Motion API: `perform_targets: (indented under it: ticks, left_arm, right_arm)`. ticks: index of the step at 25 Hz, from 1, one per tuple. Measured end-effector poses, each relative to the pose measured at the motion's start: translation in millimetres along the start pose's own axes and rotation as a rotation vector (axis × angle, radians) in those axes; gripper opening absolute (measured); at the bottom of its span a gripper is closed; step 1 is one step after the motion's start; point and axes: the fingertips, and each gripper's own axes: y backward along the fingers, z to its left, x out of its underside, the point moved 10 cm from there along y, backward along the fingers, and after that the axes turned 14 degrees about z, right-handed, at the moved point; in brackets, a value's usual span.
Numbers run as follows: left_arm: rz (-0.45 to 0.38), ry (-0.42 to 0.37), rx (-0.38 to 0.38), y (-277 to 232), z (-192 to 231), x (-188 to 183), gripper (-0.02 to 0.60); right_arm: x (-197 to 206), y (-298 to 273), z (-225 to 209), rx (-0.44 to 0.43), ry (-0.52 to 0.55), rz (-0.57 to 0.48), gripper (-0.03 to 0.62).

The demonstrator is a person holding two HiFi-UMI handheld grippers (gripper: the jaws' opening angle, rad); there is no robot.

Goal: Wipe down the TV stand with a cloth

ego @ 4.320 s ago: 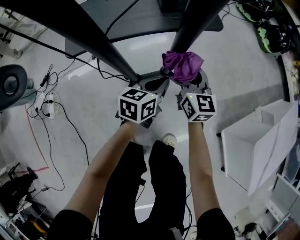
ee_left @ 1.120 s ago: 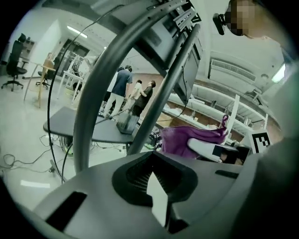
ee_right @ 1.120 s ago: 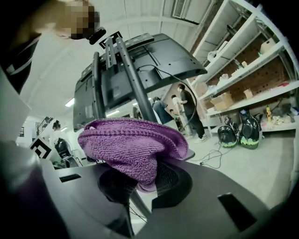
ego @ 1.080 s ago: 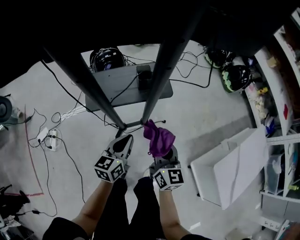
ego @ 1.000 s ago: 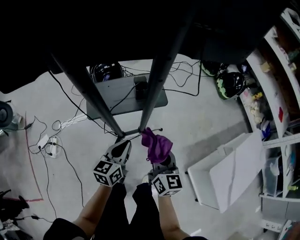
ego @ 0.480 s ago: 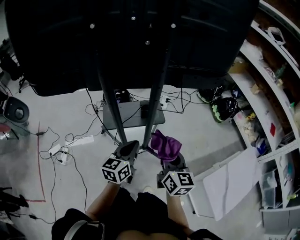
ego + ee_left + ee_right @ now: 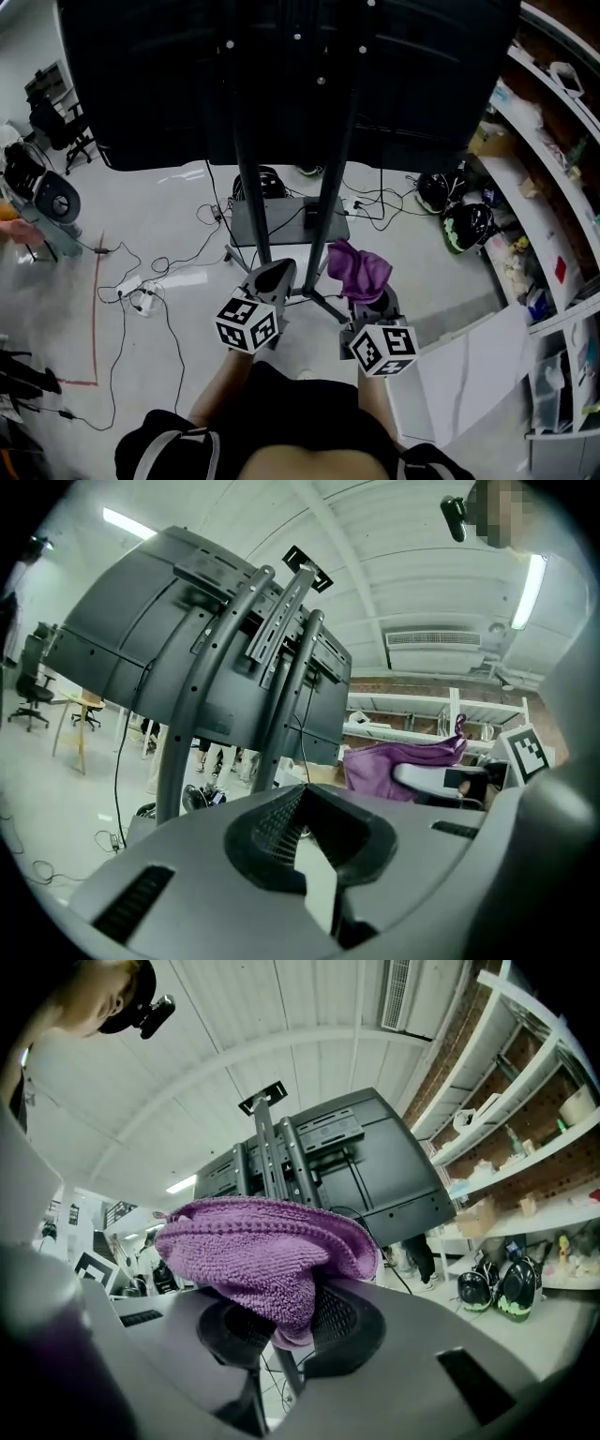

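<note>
**TV stand** (image 7: pixel 342 159), one: two upright posts with a vertical long axis, one screen (image 7: pixel 422 75) above, one low shelf (image 7: pixel 272 230) at the base

**Cloth** (image 7: pixel 358 270), one, purple: pinched in the closed jaws of the right gripper (image 7: pixel 373 298) and bunched above them. It sits just right of the right-hand post (image 7: pixel 329 225), near the post's lower end, seemingly clear of it

**Left gripper** (image 7: pixel 269 278), one: jaws together, nothing between them, near the foot of the left-hand post (image 7: pixel 251 187)

The right gripper is nearer, so the wipe probably runs up that post
</note>
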Motion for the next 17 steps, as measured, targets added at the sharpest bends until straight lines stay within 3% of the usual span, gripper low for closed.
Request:
perform_targets:
  ticks: [9,17]
  left_arm:
    - [0.013,-0.041,-0.039,-4.2,-0.2,-5.7,0.006]
    - [0.016,-0.04,-0.007,-19.1,-18.2,3.8,0.006]
  right_arm:
    - [-1.6,-9.9,-6.7,-0.035,-0.005,0.015,0.069]
    - [12.2,6.2,-26.0,-0.014,-0.03,0.047,0.069]
